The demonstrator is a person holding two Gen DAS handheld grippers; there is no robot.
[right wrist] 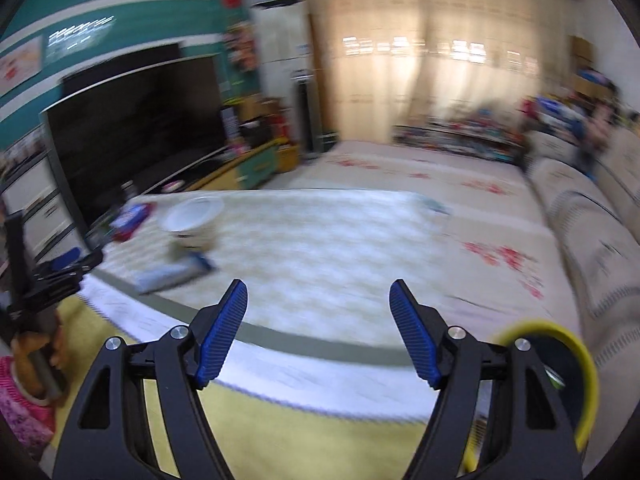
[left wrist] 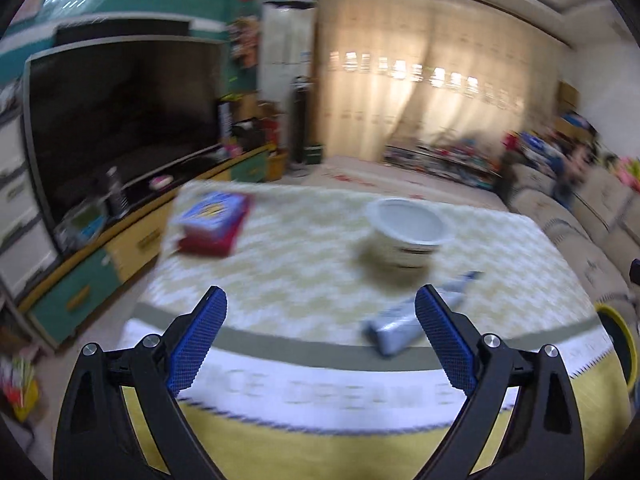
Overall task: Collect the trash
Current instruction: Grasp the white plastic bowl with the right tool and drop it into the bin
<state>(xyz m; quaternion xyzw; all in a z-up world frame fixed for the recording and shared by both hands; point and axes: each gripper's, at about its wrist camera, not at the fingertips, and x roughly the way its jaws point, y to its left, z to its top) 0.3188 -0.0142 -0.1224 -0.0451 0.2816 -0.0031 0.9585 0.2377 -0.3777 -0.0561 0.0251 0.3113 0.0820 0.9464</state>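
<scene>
Lying just beyond your left tongs (left wrist: 320,300), the tube (left wrist: 404,320) angles toward the cup (left wrist: 408,232); both tongs, right (right wrist: 318,292) included, gape empty.

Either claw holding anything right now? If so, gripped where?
Nothing held. Left claw and right claw both gape empty above the table; tube, cup and box lie untouched.

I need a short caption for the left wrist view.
Open left tongs above a table with white cup, silver tube and red-blue box.
</scene>
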